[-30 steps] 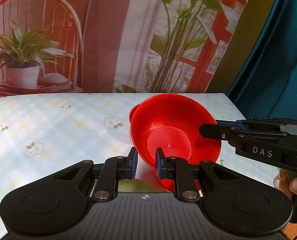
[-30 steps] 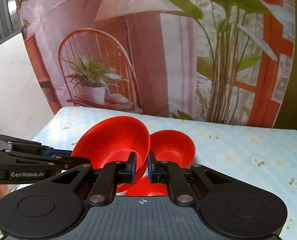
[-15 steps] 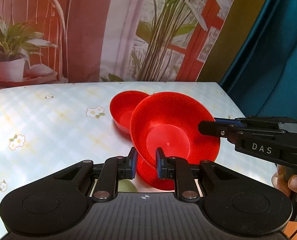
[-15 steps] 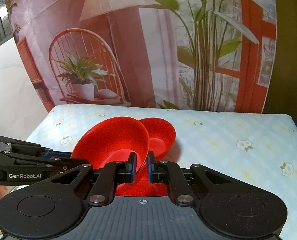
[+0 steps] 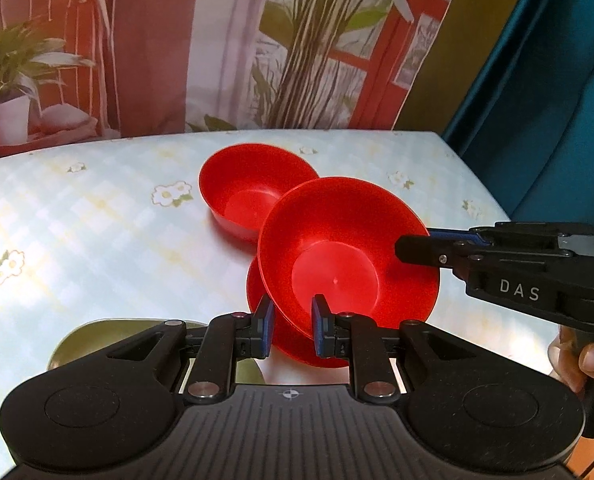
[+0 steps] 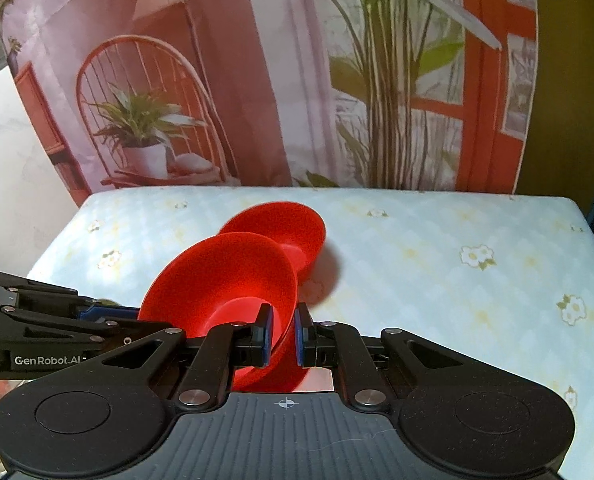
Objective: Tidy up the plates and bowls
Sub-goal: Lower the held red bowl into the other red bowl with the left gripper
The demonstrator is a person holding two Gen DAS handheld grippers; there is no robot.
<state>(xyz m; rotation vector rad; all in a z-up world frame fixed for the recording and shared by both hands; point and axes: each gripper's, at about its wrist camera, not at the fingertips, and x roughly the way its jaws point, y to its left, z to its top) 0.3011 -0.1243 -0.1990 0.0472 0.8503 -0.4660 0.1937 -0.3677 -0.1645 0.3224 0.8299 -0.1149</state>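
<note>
Left wrist view: we pinch the wide red plastic bowl [image 5: 349,256] by opposite rims, left gripper [image 5: 290,325] and right gripper [image 6: 283,335], tilted over another red bowl [image 5: 253,192]; uneven pull risks slipping.

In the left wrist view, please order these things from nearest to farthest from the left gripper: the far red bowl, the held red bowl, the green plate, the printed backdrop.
1. Held red bowl: between the left gripper jaws.
2. Green plate: low left, partly hidden under the gripper.
3. Far red bowl: on the table, farther, slightly left.
4. Printed backdrop: behind the table.
</note>
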